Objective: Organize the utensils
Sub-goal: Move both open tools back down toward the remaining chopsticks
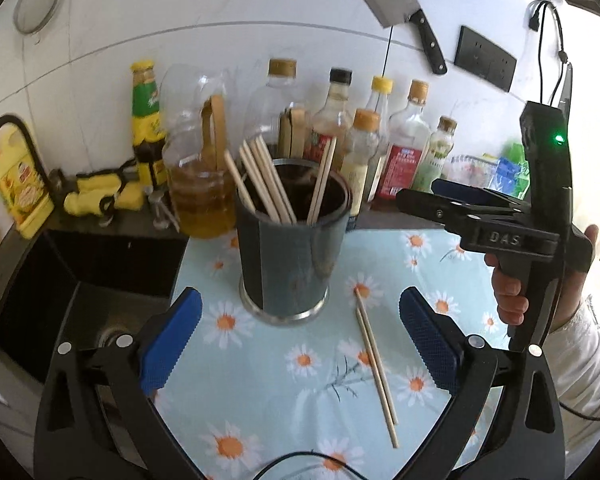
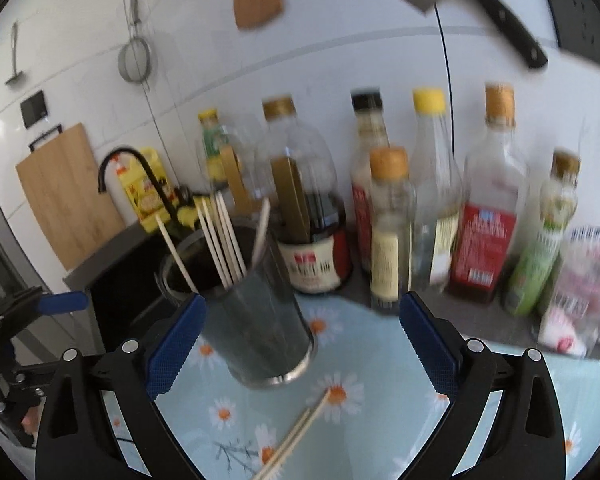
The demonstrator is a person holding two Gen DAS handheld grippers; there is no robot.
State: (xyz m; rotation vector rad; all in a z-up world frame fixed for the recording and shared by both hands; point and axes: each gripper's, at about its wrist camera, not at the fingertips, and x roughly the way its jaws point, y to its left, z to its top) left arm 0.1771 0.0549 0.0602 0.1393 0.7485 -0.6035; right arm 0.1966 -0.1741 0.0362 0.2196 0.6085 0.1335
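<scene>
Bottles (image 1: 404, 148) crowd behind the holder (image 1: 292, 248); sink (image 1: 80, 280) lies beside it.

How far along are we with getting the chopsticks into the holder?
Most wooden chopsticks already stand in the dark cylindrical metal-rimmed holder. Nothing is in hand: the left tool and right tool are both open and empty. Left to do: one pair of wooden chopsticks lies on the daisy-print tablecloth.

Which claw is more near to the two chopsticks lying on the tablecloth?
Left. The left claw hangs open over the loose chopsticks; the right claw is higher, beside the holder.
</scene>
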